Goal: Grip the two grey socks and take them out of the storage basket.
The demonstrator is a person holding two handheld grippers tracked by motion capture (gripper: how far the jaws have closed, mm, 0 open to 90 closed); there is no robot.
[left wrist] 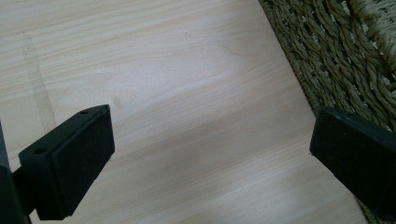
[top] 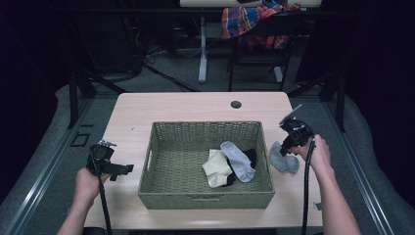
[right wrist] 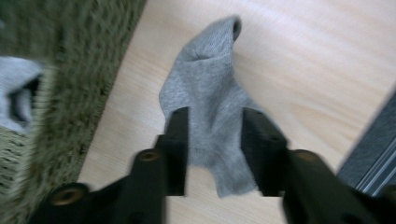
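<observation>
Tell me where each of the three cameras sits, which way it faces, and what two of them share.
High view: above the person's side, facing forward and down on the pale wooden table; forearms, left gripper, right gripper.
Left gripper view: on the left gripper, facing bare tabletop beside the green woven basket; jaws wide apart.
Right gripper view: on the right gripper, facing the grey sock between its jaws.
Shared: high and right gripper views both show that sock beside the basket.

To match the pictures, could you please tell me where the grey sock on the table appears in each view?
High view: grey sock right of the basket, below the right tongs.
Left gripper view: not in it.
Right gripper view: centre, between the jaws.
Shared landmark: the basket's woven wall.
</observation>
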